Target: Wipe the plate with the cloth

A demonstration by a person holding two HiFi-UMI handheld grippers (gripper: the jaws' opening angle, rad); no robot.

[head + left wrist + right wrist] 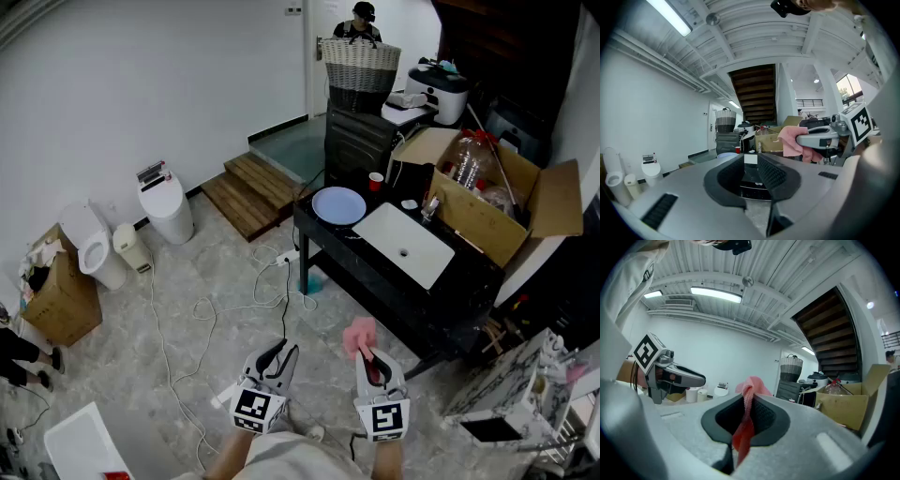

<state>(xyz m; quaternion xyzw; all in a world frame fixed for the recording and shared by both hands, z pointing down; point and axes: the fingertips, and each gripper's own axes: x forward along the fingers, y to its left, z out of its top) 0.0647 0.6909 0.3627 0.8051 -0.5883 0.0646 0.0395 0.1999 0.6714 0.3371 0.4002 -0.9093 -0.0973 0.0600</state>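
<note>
Plate (338, 204) lay on the black surface (323, 230), far ahead of both tongs. The right tongs (373, 366) pinched the pink cloth (359, 335) tight. It looked soft and floppy, best held bunched. The left tongs (281, 359) stood apart, holding nothing.

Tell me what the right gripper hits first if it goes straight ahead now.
The right gripper, shut on the pink cloth, would probably meet the black table's near edge first, short of the blue plate; depth is unclear.
</note>
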